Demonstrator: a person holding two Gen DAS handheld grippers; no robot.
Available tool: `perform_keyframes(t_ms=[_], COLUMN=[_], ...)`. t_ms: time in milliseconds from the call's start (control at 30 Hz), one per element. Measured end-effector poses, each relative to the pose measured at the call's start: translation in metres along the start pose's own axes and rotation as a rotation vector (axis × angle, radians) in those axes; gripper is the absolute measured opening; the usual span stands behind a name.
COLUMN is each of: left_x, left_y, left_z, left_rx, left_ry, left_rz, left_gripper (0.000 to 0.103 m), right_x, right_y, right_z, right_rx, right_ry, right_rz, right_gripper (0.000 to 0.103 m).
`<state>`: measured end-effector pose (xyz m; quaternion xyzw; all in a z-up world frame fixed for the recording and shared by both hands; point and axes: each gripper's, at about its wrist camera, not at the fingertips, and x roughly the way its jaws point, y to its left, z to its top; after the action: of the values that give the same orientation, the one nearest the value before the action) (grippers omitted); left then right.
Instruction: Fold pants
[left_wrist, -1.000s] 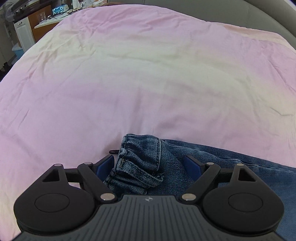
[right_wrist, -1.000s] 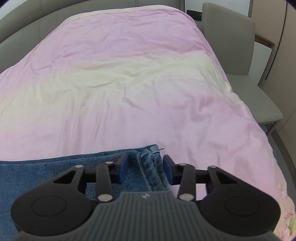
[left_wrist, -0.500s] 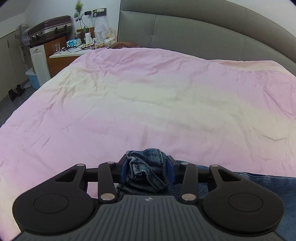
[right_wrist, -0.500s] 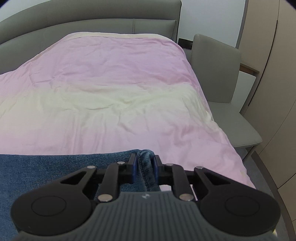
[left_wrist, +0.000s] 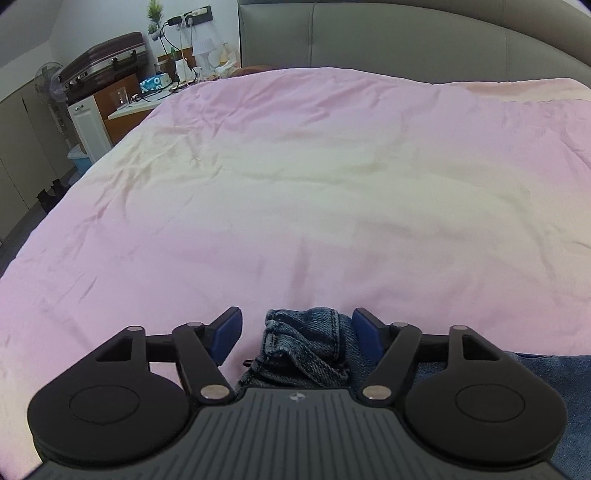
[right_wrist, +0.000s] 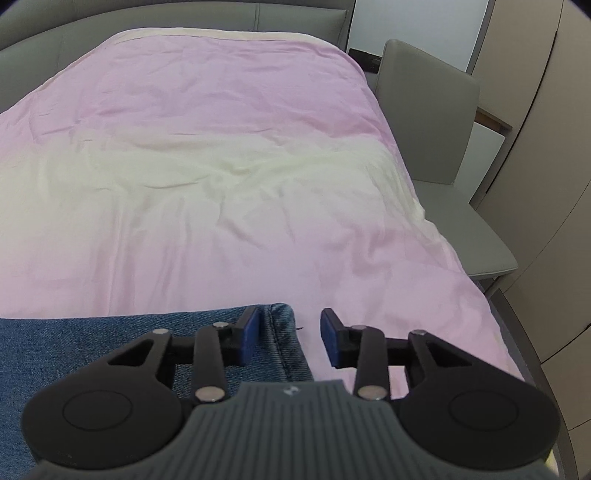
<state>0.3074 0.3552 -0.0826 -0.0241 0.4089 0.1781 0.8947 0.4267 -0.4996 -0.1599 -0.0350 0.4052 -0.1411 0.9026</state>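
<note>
Both my left tongs (left_wrist: 297, 330) and right tongs (right_wrist: 290, 332) are opening off the jeans (right_wrist: 110, 343), releasing this fold; next I regrip.

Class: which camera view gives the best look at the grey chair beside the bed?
The right wrist view: the grey chair shows its backrest and seat, right of the pink duvet. The left wrist view shows none of it.

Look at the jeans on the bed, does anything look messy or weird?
A little. Between the fingers of the left gripper the jeans are scrunched into a lump instead of lying flat. By the right gripper, their edge lies smoother. The pink cover is only wrinkled; nothing is spilled or torn.
</note>
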Motion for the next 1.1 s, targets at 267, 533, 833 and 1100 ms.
perform_keyframes(t_ms=[267,533,833,1100], left_x=[-0.082,-0.167,-0.176,-0.141], left_y=[-0.008,-0.052,-0.134,-0.163], left_z=[-0.015,-0.097,-0.196,-0.206], left_rx=[0.061,0.319,0.536,0.396], left_ry=[-0.055,-0.014,0.133,0.174], left_rz=[-0.111,-0.363,-0.424,-0.356], left_gripper=[0.077,0.075,0.076,0.075], right_x=[-0.052,-0.121,-0.185,-0.214], right_y=[0.010,0.044,0.119,0.208], right_z=[-0.015,-0.068,-0.153,-0.203], right_rx=[0.040,0.041,-0.013,-0.094], right_ry=[0.021,0.067,0.111,0.102], right_rz=[0.089,0.290,0.532,0.681], right_gripper=[0.035,0.035,0.035,0.035])
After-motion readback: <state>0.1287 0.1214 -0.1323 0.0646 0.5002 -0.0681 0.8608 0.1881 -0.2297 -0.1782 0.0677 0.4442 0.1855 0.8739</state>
